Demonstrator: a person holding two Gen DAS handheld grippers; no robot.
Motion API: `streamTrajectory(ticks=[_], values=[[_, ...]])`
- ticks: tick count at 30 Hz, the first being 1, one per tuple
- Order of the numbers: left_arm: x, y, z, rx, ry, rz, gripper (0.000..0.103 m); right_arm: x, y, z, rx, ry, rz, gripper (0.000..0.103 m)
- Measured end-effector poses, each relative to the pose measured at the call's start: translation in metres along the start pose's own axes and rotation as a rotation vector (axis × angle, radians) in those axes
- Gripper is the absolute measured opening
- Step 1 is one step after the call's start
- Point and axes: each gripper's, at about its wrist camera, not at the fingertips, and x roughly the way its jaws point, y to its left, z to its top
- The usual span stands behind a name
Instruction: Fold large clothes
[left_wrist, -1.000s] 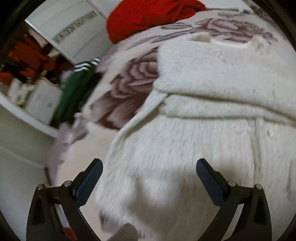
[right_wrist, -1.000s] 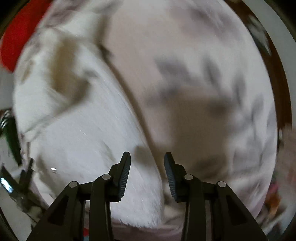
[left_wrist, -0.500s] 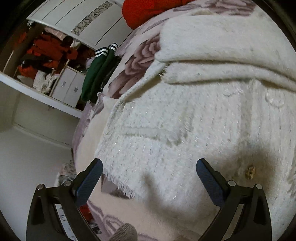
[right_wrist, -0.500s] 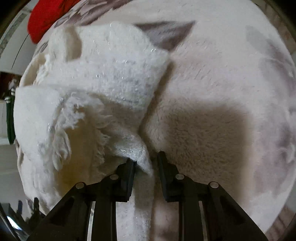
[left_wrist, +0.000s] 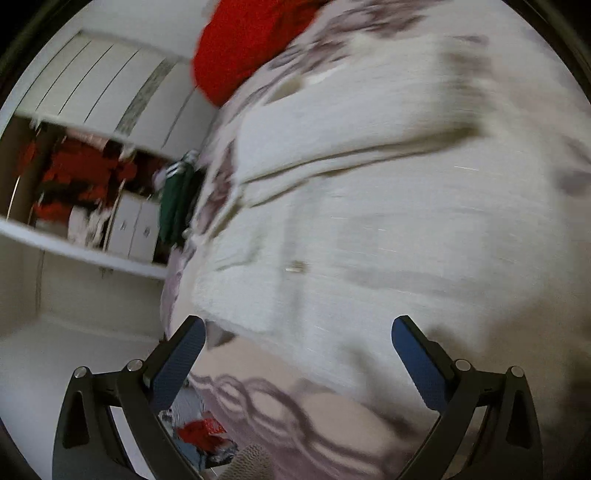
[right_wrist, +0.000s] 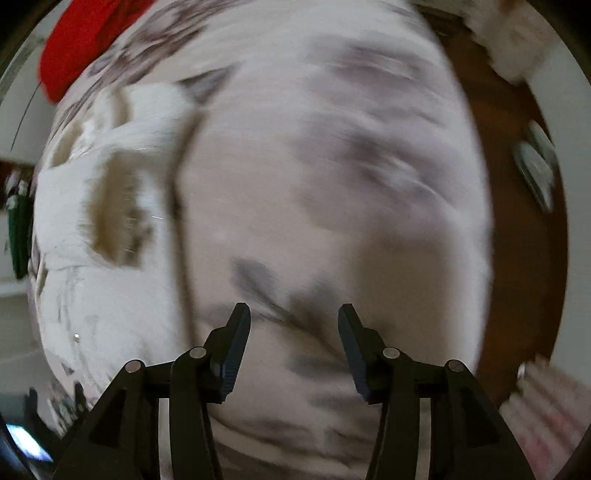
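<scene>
Both grippers empty over the bed; white fluffy knitted garment (left_wrist: 369, 229) lay folded on the floral pinkish bedspread (right_wrist: 332, 184).

Left gripper (left_wrist: 297, 345) had its blue-padded jaws spread wide, nothing between them, above the garment's near edge. Right gripper (right_wrist: 293, 332) was opening, jaws apart, nothing between them, over bare bedspread to the right of the garment. Red cloth (left_wrist: 251, 44) lay at the far end of the bed; a green striped garment (left_wrist: 177, 199) hung off its left side. Frames were motion-blurred.
</scene>
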Motion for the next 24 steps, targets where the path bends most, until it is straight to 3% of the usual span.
streamTrajectory(ticks=[4, 7, 12, 14, 15, 17, 18, 20, 24], values=[[-0.034, -0.049, -0.012, 0.067, -0.016, -0.074, 0.103, -0.001, -0.055, -0.026, 0.146, 0.02, -0.014, 0.052], [-0.039, -0.08, -0.013, 0.098, -0.007, -0.109, 0.103, -0.006, -0.088, -0.045, 0.209, 0.03, -0.033, 0.052], [-0.023, -0.116, -0.011, 0.175, -0.016, -0.085, 0.103, -0.003, -0.1, -0.049, 0.237, 0.033, -0.038, 0.052], [-0.013, -0.104, -0.007, 0.139, -0.027, -0.047, 0.103, -0.003, -0.099, -0.043, 0.232, 0.032, -0.028, 0.052], [-0.01, -0.095, -0.004, 0.112, -0.027, -0.046, 0.098, -0.004, -0.098, -0.04, 0.225, 0.031, -0.007, 0.052], [-0.004, -0.071, 0.0, 0.036, -0.031, -0.069, 0.053, -0.006, -0.097, -0.029, 0.195, 0.035, 0.074, 0.052], [0.0, -0.058, 0.002, -0.007, -0.03, -0.091, 0.02, -0.002, -0.091, -0.021, 0.177, 0.038, 0.138, 0.052], [0.004, -0.034, 0.004, -0.076, -0.037, -0.113, 0.02, 0.008, -0.075, -0.005, 0.147, 0.051, 0.279, 0.059], [0.009, -0.002, 0.009, -0.115, -0.055, -0.085, 0.02, 0.036, -0.024, 0.036, 0.081, 0.091, 0.565, 0.07]])
